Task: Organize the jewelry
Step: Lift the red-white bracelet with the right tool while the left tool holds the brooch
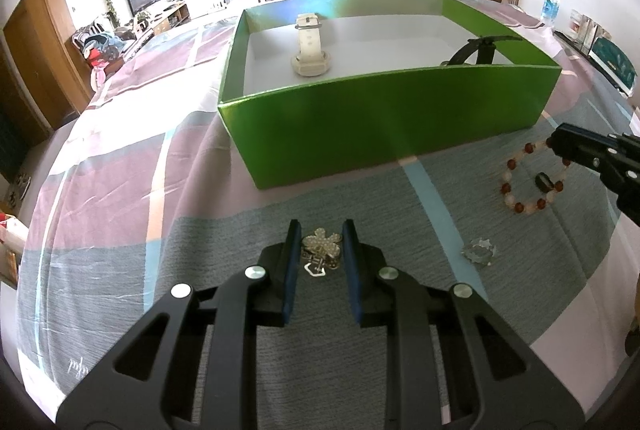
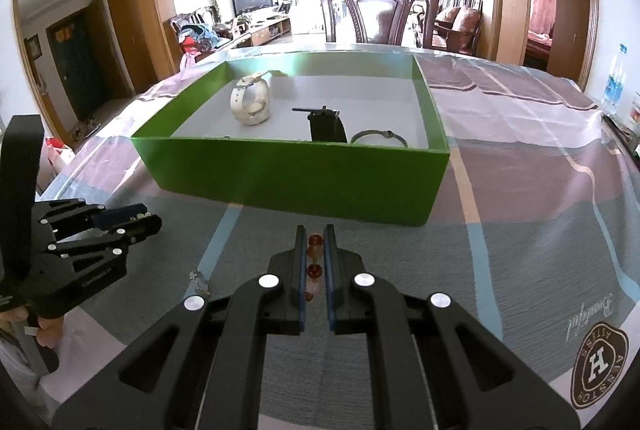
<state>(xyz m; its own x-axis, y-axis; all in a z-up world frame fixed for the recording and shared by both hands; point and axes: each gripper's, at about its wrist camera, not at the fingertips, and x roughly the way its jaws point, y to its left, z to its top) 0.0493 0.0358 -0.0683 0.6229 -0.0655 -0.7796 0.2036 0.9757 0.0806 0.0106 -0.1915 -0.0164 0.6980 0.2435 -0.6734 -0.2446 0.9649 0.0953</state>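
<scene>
A green box stands on the checked tablecloth; it also shows in the right wrist view. Inside lie a white watch, a black watch and a silver bangle. My left gripper straddles a pearl flower brooch on the cloth, jaws apart with a gap on each side. My right gripper has its jaws narrowly around the red and white bead bracelet, which lies on the cloth. A small crystal piece lies between the two.
A dark wooden chair stands behind the table's far edge. A water bottle and some packages sit at the right side of the table. The cloth has a logo print at the near right.
</scene>
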